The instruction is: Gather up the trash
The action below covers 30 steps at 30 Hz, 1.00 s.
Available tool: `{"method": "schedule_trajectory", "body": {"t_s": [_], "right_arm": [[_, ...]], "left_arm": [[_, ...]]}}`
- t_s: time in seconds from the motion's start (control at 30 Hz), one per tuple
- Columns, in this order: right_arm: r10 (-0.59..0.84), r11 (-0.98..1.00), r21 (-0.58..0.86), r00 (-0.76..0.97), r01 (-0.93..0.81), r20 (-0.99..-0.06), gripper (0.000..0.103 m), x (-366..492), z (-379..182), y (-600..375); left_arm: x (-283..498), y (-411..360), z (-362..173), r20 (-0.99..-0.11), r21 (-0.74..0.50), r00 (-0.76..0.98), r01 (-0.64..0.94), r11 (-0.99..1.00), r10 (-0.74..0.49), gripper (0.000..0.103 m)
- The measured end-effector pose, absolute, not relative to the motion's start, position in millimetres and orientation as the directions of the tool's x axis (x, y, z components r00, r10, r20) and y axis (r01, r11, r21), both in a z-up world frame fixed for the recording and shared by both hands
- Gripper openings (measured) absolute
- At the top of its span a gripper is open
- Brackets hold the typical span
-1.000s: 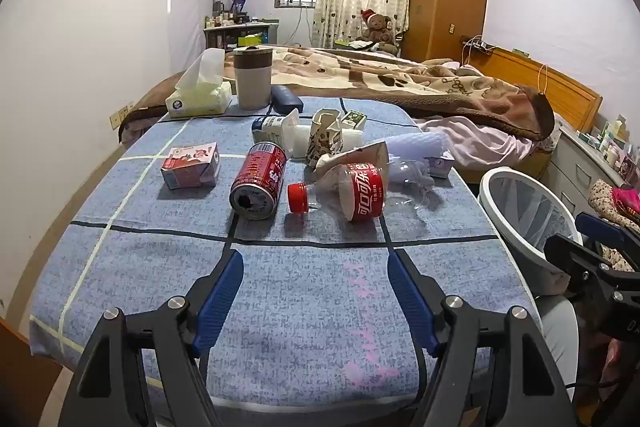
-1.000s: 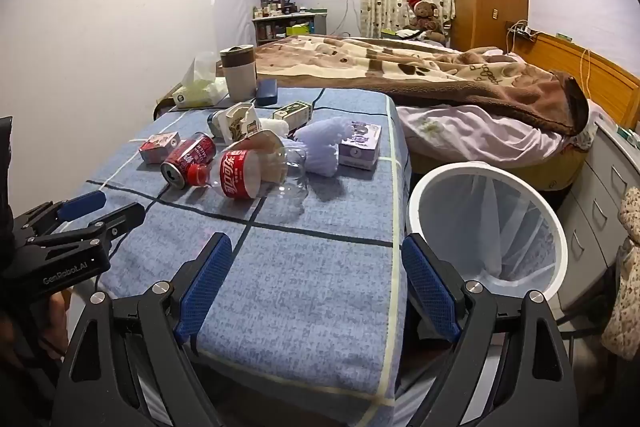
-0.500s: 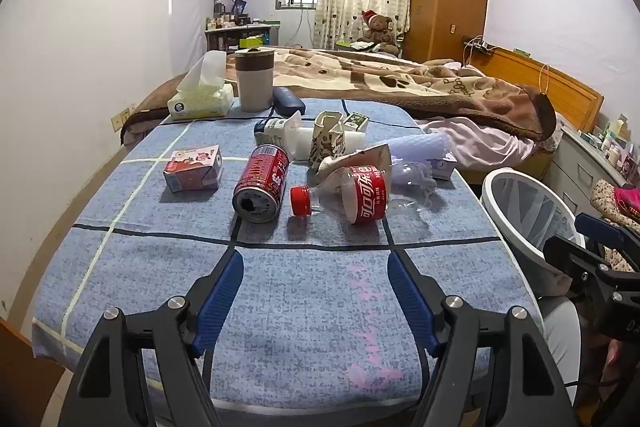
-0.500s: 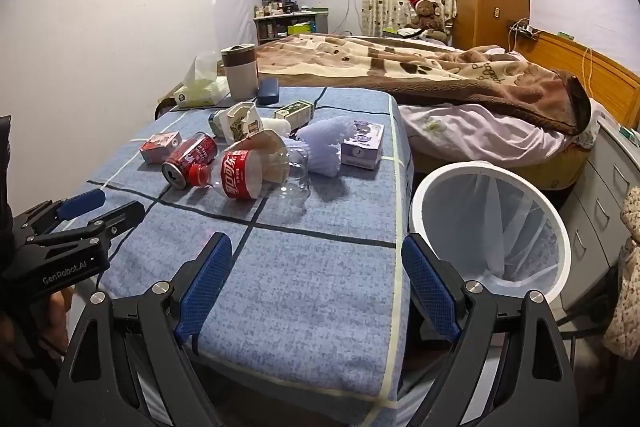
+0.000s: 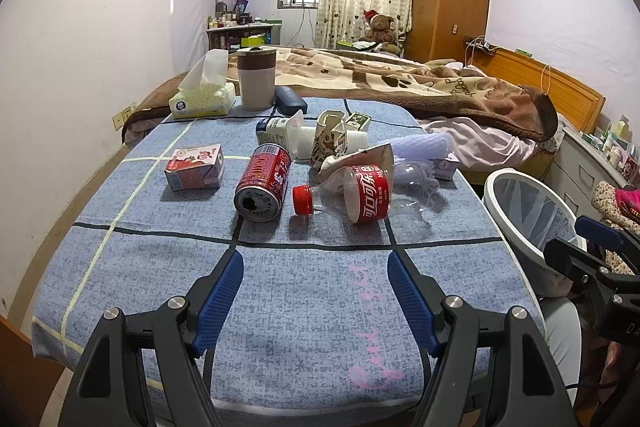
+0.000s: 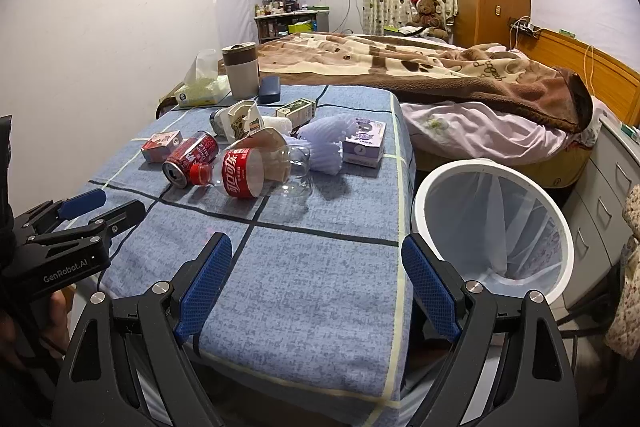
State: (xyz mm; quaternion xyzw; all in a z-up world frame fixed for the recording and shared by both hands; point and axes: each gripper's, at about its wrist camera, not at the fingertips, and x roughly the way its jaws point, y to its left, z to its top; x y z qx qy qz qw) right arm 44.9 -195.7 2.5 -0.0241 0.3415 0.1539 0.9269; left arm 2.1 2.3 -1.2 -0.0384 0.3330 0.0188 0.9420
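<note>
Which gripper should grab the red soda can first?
Left gripper, likely: the red soda can lies almost straight ahead of its open fingers. The open right gripper faces the table's bin-side edge instead.

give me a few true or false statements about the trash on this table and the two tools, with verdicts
1. The red soda can lies on its side. True.
2. The left tool is shut on the cola bottle. False: it is open and holds nothing.
3. The bin stands beside the table and looks empty apart from its liner. True.
4. The cola bottle has no cap. False: a red cap is on it.
5. The right tool is open. True.
</note>
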Motion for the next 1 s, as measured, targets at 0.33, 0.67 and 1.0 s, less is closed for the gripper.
{"method": "schedule_trajectory", "body": {"t_s": [0.33,0.67,1.0], "right_arm": [[0.271,0.951,0.062,0.718,-0.303,-0.641,0.089,44.4,1.1,-194.5],[0.273,0.951,0.065,0.717,-0.303,-0.641,0.089,44.1,1.0,-193.9],[0.274,0.950,0.067,0.715,-0.303,-0.643,0.089,44.9,-0.1,-193.8]], "left_arm": [[0.9,3.4,0.2,-0.626,-0.059,0.779,-0.064,0.996,0.013,0.074],[0.6,4.0,1.0,-0.626,-0.059,0.780,-0.064,0.996,0.013,0.074],[-0.4,4.2,1.9,-0.625,-0.060,0.780,-0.063,0.996,0.012,0.074]]}}
